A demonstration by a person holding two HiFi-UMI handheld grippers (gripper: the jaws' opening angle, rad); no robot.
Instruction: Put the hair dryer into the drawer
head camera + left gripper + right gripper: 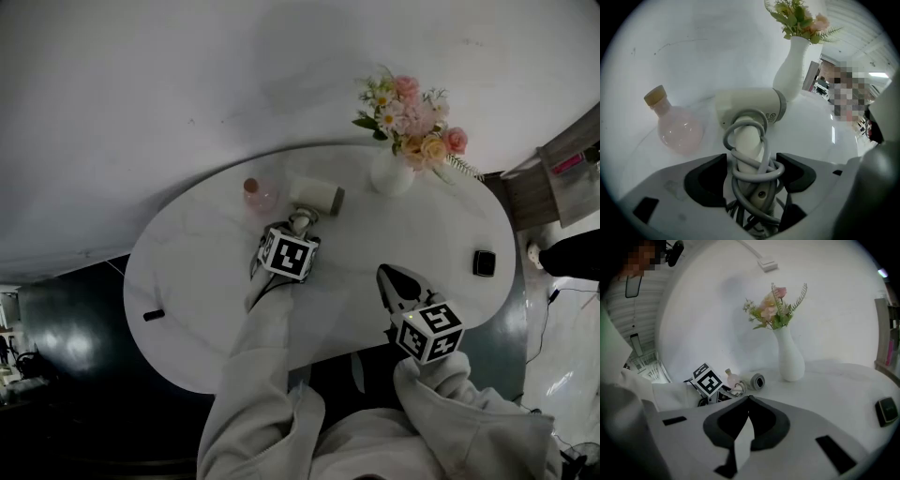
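A white hair dryer [317, 196] lies on the round white table [202, 281], its grey cord wound round the handle. My left gripper [299, 225] points steeply down over that handle. In the left gripper view the handle and cord [749, 154] sit between the black pads of the left gripper [750, 171], which stand apart on either side, open. My right gripper [388, 276] hovers near the table's front edge, away from the dryer, and its jaws meet at the tips with nothing held [748, 399]. The right gripper view shows the dryer's nozzle end [757, 381] far off. No drawer is in view.
A pink round flask with a cork [261, 194] stands just left of the dryer. Behind it to the right is a white vase of flowers [392, 173]. A small black square object [484, 262] lies near the right rim, a small dark item [154, 315] near the left rim.
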